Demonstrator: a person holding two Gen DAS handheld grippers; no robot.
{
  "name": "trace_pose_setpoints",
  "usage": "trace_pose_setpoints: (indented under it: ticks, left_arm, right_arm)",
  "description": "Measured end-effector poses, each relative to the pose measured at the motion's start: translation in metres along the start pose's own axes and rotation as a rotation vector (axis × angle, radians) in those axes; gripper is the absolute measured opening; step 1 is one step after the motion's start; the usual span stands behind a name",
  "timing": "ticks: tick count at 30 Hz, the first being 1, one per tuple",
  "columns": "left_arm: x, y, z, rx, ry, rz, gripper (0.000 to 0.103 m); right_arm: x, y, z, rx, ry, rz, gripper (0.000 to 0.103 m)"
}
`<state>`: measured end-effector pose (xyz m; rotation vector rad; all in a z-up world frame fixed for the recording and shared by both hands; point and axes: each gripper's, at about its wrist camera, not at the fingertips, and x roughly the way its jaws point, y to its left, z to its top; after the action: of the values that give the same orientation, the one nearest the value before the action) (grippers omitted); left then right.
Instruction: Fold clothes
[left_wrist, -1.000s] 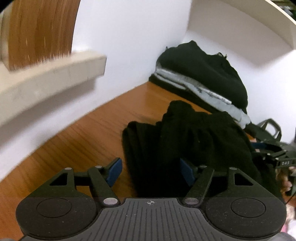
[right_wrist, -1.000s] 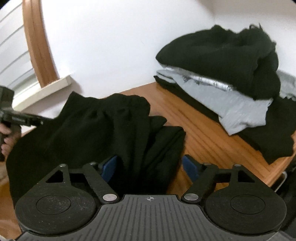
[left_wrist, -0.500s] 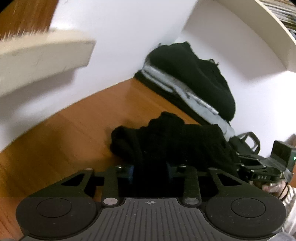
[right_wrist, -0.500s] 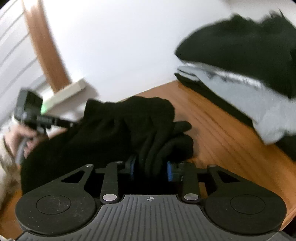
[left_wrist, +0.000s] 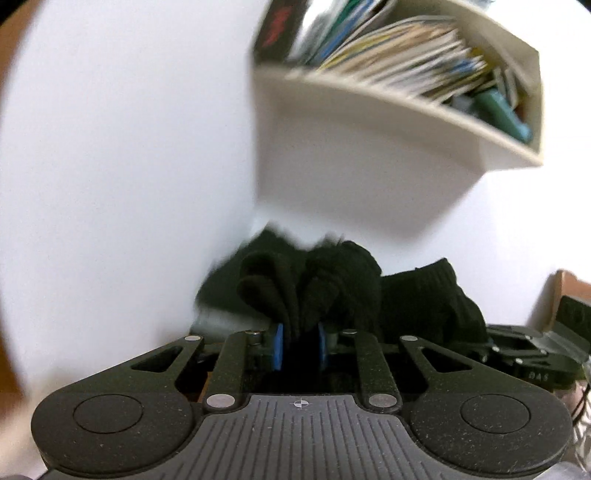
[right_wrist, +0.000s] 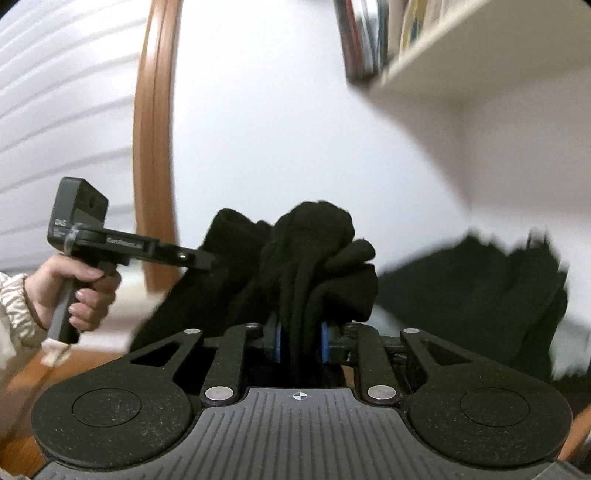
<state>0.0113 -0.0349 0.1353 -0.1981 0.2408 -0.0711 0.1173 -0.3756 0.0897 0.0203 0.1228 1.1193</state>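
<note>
A black garment (left_wrist: 325, 288) is bunched between the blue pads of my left gripper (left_wrist: 300, 345), which is shut on it and holds it up in front of the white wall. My right gripper (right_wrist: 299, 343) is shut on another bunch of the same black garment (right_wrist: 314, 254). The cloth hangs between the two grippers. The left gripper, held in a hand, also shows at the left of the right wrist view (right_wrist: 122, 245). The right gripper shows at the right edge of the left wrist view (left_wrist: 532, 358).
A pile of black and grey clothes (right_wrist: 509, 280) lies blurred behind on the right. A white wall shelf (left_wrist: 406, 110) with books hangs above. A brown window frame (right_wrist: 155, 147) stands on the left. The wooden tabletop (right_wrist: 22, 446) shows at the lower left.
Both grippers went from open to shut on the black garment and lifted it off the table. Both views have tilted upward toward the wall and shelf.
</note>
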Motion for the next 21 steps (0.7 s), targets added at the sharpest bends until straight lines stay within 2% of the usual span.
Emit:
trace_pose_setpoints:
  ticks: [2,5,9,10,11,12,13,14,15,17,18,19,21]
  left_arm:
    - [0.024,-0.008,0.034,0.028,-0.036,-0.008,0.018]
    - [0.068,-0.019,0.088,0.068,-0.067,-0.018,0.018]
    - [0.169,-0.026,0.152,0.113,-0.033,0.004,0.019]
    - [0.198,-0.025,0.163,0.120,-0.015,0.018,0.023]
    - [0.233,-0.024,0.171,0.134,0.015,0.062,0.029]
    - [0.267,-0.023,0.173,0.157,0.056,0.132,0.039]
    - [0.290,-0.021,0.169,0.171,0.090,0.176,0.040]
    - [0.306,-0.020,0.161,0.174,0.119,0.198,0.039]
    - [0.323,-0.018,0.154,0.176,0.148,0.220,0.039]
    - [0.332,-0.017,0.141,0.174,0.166,0.222,0.045]
    - [0.329,-0.019,0.136,0.185,0.163,0.228,0.060]
    - [0.325,-0.021,0.130,0.196,0.160,0.233,0.070]
    - [0.311,-0.025,0.123,0.194,0.144,0.233,0.076]
  right_arm:
    - [0.004,-0.016,0.021,-0.008,-0.045,-0.026,0.020]
    - [0.015,-0.060,0.053,0.036,-0.111,-0.071,0.020]
    - [0.048,-0.140,0.084,0.157,-0.127,-0.147,0.020]
    - [0.059,-0.159,0.087,0.183,-0.121,-0.188,0.022]
    - [0.075,-0.179,0.085,0.189,-0.095,-0.243,0.029]
    - [0.092,-0.200,0.082,0.191,-0.065,-0.300,0.036]
    - [0.110,-0.218,0.077,0.185,0.001,-0.330,0.060]
    - [0.123,-0.232,0.068,0.181,0.055,-0.359,0.072]
    - [0.135,-0.246,0.058,0.177,0.104,-0.389,0.071]
    - [0.139,-0.254,0.045,0.141,0.122,-0.387,0.073]
    - [0.136,-0.255,0.041,0.146,0.109,-0.380,0.074]
    - [0.132,-0.255,0.037,0.155,0.093,-0.375,0.079]
    - [0.124,-0.246,0.034,0.145,0.061,-0.360,0.083]
